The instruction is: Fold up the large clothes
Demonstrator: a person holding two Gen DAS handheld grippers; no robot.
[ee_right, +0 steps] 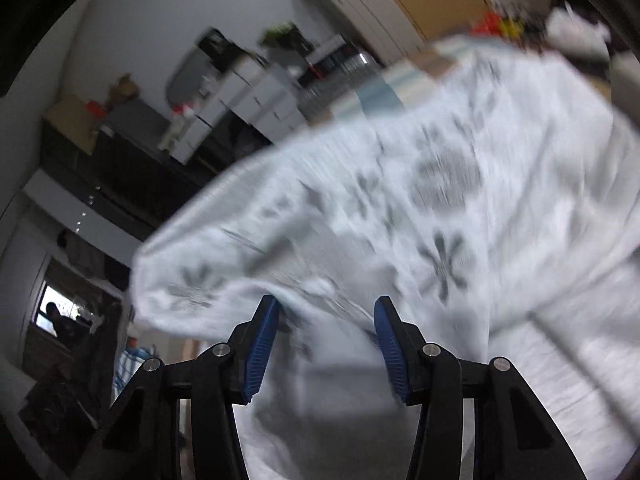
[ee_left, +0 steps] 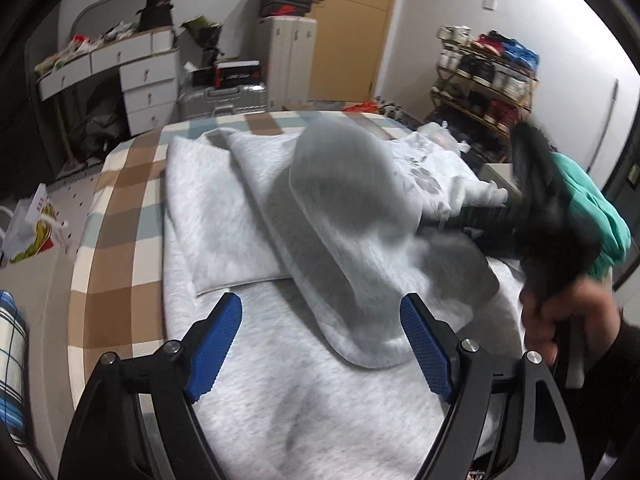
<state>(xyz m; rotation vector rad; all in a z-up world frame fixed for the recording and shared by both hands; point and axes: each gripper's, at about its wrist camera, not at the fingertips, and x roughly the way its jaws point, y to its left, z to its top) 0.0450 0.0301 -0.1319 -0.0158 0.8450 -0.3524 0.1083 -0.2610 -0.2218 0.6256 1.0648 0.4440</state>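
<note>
A light grey sweatshirt [ee_left: 304,392] with darker printed marks lies spread on a bed with a brown and white checked sheet [ee_left: 120,208]. A blurred flap of the sweatshirt [ee_left: 344,208] arcs over its middle. Just above the near part of the cloth, my left gripper [ee_left: 322,344] is open wide, and its blue pads [ee_left: 218,344] hold nothing. In the right wrist view the printed side of the sweatshirt [ee_right: 420,200] fills the frame, blurred. My right gripper [ee_right: 326,348] stands open, with loose cloth in the gap and the pads not pressing on it. A hand [ee_left: 560,320] holds that gripper at the right edge.
White drawers [ee_left: 140,80] and a silver suitcase [ee_left: 224,100] stand beyond the bed's far end. A shoe rack [ee_left: 488,80] is at the back right by a wooden door [ee_left: 352,28]. A teal cloth [ee_left: 592,208] lies at the right. A bag [ee_left: 32,232] sits on the floor at the left.
</note>
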